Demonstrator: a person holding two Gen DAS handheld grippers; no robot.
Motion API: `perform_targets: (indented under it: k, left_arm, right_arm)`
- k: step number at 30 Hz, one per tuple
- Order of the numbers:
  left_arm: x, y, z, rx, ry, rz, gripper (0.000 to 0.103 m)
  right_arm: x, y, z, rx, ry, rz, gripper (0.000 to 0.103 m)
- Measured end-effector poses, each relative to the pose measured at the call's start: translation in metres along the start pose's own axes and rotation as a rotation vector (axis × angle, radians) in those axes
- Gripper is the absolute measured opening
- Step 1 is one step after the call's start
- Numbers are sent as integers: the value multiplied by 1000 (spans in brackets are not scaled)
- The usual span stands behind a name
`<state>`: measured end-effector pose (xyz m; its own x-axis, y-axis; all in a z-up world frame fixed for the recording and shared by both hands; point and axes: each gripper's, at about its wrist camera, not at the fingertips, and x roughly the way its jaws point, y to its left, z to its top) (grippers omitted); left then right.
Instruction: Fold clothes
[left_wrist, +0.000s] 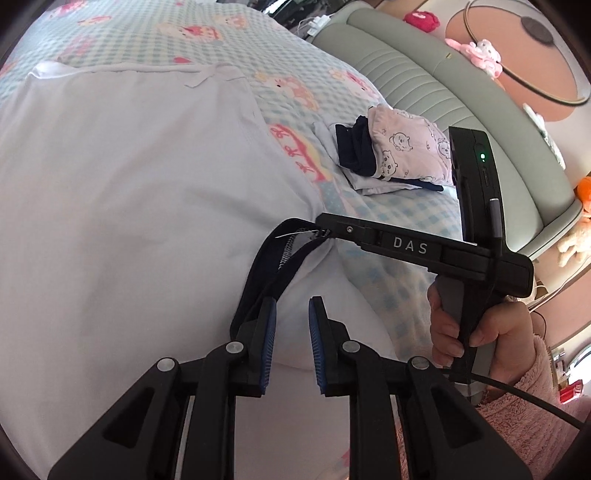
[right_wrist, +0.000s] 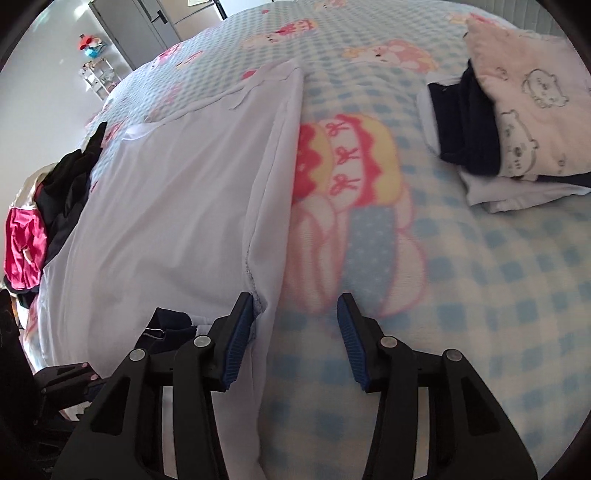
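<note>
Left gripper (left_wrist: 291, 325) part open, empty, beside navy collar (left_wrist: 266, 273). Right gripper (right_wrist: 295, 332) open wider, empty, at edge of white shirt (right_wrist: 177, 192) spread mid-bed (right_wrist: 480, 295). Folding barely begun; next: pinch a side edge.

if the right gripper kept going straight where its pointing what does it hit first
Most likely the checked blanket, bare between its open fingers; the white garment's edge lies just beside the left one.
</note>
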<state>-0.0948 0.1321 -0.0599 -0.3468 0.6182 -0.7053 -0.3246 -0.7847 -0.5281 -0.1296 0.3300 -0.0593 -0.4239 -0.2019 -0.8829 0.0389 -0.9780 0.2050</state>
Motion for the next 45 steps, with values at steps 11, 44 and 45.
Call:
perform_targets:
  k: [11,44,45]
  left_arm:
    - [-24,5,-1,-60,-85,-32,38]
    - [-57,13,-56,-60,-72,107,31]
    - [-70,17,-58,-54,-103,136,31]
  right_arm:
    - [-39,-25,1,78,-97,152,45]
    - [-87,26,-117,47,-132,83,49]
    - [-96,33,-116,33,-157,128,49]
